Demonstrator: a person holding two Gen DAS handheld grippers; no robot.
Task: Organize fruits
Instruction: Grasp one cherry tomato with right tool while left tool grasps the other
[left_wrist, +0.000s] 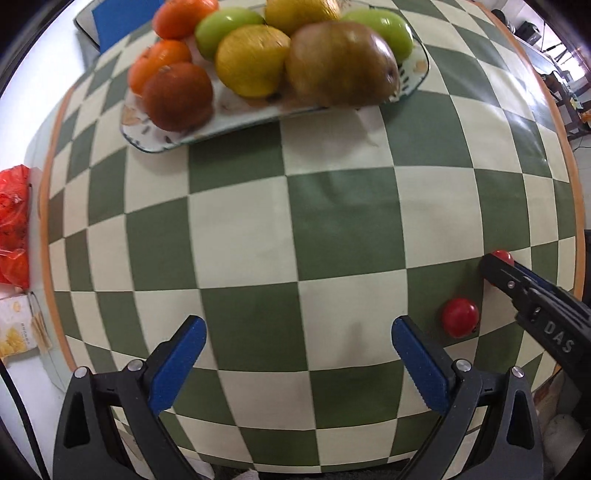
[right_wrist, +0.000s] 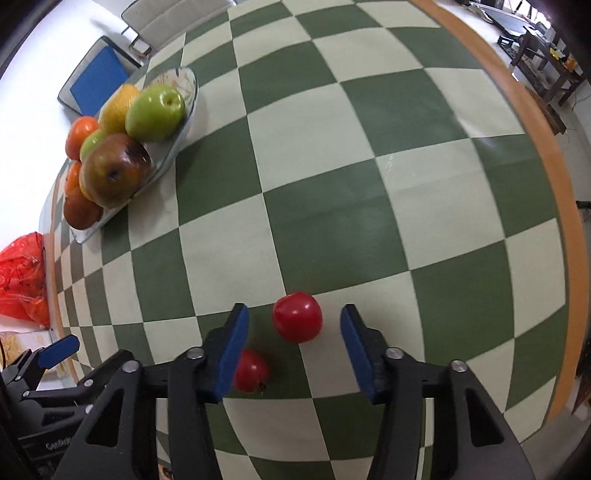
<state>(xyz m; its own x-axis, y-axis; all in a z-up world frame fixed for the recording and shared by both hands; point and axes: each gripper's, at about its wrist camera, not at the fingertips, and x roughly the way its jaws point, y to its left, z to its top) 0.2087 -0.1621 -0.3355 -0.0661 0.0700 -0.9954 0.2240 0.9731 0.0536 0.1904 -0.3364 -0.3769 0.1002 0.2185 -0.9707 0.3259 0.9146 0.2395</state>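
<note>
plate (left_wrist: 147, 142): far left of the desk (right_wrist: 332, 184), piled w/ fruit: oranges, green apples, yellow ones, one big brown-red apple (left_wrist: 341, 62). Looks full-ish, some rim space at the near end.
left hand-held gripper (left_wrist: 298, 343): fingers spread wide, nothing btwn them, hovering over bare checked cloth, pointed toward the plate. Idle for now.
near red fruit (right_wrist: 253, 370): small, round, lying on the desk just beside the right gripper's left finger, partly hidden behind it. Outside the gap.
far red fruit (right_wrist: 297, 316): small, round, on the desk btwn the right gripper's two fingers, near the tips. Not touched on either side, clear gap both ways.
right hand-held gripper (right_wrist: 293, 319): fingers spread, straddling the far red fruit, low to the desk. Not pinching yet.
step: prob. pick-up of the far red fruit, one of two left off the plate; approach looks about done, grasp not made.
next move needs: close evenly on the fruit w/o rolling it. It's round & smooth so may squirt out. Keep the left finger from nudging the near one. Then lift & carry left to the plate.
</note>
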